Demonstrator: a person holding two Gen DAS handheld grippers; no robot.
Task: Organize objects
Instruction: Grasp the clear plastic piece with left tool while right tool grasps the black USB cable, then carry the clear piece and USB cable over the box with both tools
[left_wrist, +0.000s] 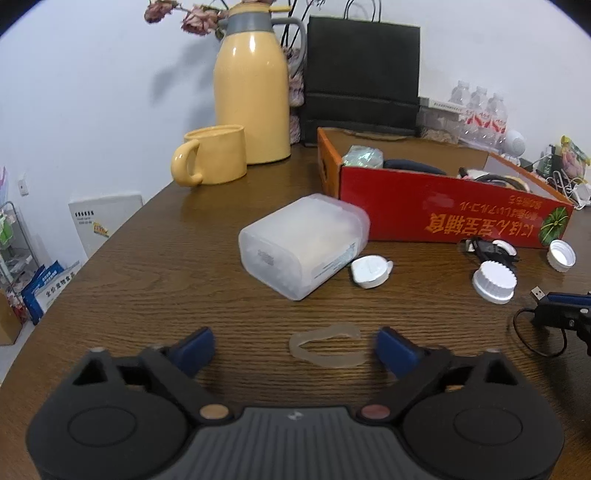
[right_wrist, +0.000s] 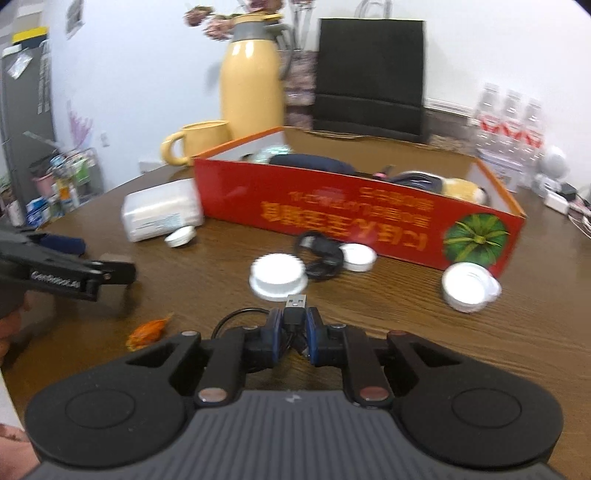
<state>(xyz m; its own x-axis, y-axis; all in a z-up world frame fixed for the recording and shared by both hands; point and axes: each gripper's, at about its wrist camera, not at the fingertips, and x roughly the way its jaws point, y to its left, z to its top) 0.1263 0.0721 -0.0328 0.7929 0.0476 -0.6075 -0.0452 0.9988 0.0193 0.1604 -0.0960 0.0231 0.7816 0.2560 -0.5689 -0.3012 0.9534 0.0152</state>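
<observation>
The right gripper (right_wrist: 294, 334) is clamped on a black USB cable (right_wrist: 295, 308), its metal plug sticking up between the blue pads just above the wooden table (right_wrist: 461, 343). The left gripper (left_wrist: 295, 345) stands spread wide with nothing between its fingers (a translucent rubber ring (left_wrist: 327, 345) lies on the wood between the tips). Beyond, a frosted plastic container (left_wrist: 303, 245) lies on its side beside the red cardboard box (left_wrist: 443, 210), with white caps (left_wrist: 495, 282) scattered near the box's front wall.

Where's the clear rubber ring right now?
In the left wrist view, the rubber ring lies flat on the table between the open left gripper's fingers, just nearer than the plastic tub.
</observation>
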